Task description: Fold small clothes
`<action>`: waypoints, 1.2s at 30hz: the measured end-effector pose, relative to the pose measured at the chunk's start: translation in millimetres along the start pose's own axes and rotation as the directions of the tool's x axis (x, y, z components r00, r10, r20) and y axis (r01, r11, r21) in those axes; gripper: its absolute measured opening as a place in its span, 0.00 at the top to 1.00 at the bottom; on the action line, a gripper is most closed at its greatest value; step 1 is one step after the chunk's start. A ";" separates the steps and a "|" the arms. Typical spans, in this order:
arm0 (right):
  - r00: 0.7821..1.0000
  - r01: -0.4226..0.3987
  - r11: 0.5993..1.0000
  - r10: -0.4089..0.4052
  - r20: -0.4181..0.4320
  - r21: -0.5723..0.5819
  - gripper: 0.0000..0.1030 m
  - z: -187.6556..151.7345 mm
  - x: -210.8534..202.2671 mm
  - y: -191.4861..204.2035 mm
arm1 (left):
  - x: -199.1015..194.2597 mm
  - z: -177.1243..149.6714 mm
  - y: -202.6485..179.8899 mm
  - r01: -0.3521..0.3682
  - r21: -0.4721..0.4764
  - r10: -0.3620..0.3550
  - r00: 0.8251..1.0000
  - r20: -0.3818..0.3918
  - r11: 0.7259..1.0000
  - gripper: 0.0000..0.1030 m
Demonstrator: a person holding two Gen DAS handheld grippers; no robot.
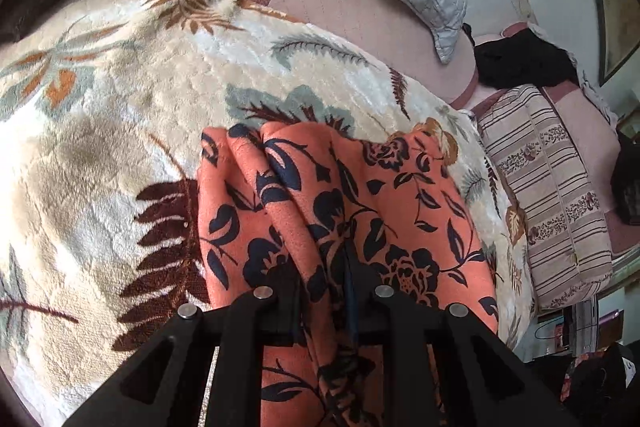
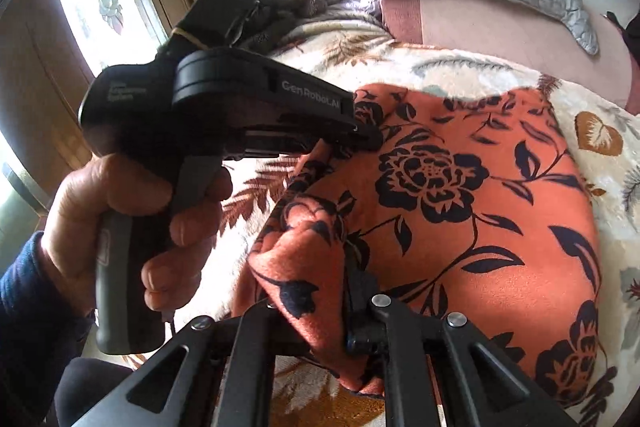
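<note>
Right wrist view only — hand [image 2: 120, 223] on left gripper [image 2: 360, 135], pinching orange cloth [image 2: 480, 219].

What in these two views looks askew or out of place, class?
The orange cloth is not flat: both the left gripper and the right gripper pinch its near edge, which is bunched in folds above the blanket. Nothing looks spilled or damaged.

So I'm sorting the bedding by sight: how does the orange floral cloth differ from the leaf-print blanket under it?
The orange floral cloth carries dark roses on thin orange fabric; the leaf-print blanket is cream, plush, with brown and grey leaves. The cloth is bunched and pinched; the blanket lies spread across the bed. Both carry plant patterns.
</note>
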State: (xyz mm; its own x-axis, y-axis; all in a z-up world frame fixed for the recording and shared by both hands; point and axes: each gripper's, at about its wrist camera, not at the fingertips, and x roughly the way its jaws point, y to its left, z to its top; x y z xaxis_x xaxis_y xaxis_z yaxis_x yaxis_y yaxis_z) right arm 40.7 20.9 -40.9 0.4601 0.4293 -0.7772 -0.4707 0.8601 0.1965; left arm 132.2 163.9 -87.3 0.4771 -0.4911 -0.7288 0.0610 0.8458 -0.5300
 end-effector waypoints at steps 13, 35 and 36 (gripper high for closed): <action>1.000 -0.010 1.000 0.011 -0.021 0.014 0.85 -6.0 9.0 0.7 | -6.9 -10.6 35.9 -0.015 -0.067 0.016 1.000 0.011 0.998 0.76; 0.983 -0.138 0.986 0.126 0.133 0.090 0.35 -85.0 -56.9 -23.8 | -54.2 -110.2 13.4 -0.185 -0.101 0.184 0.983 -0.022 0.977 0.70; 0.982 -0.141 0.984 0.125 0.140 0.113 0.35 -87.8 -67.8 -35.6 | -57.8 -112.0 13.9 -0.191 -0.110 0.190 0.982 -0.016 0.975 0.70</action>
State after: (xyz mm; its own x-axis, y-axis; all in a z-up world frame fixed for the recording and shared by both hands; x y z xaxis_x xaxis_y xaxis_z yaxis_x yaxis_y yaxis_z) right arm -39.8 -63.0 -47.7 0.4989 0.5675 -0.6550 -0.4430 0.8166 0.3701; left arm 7.2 180.7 -101.1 0.4662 -0.3247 -0.8229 -0.1282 0.8956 -0.4260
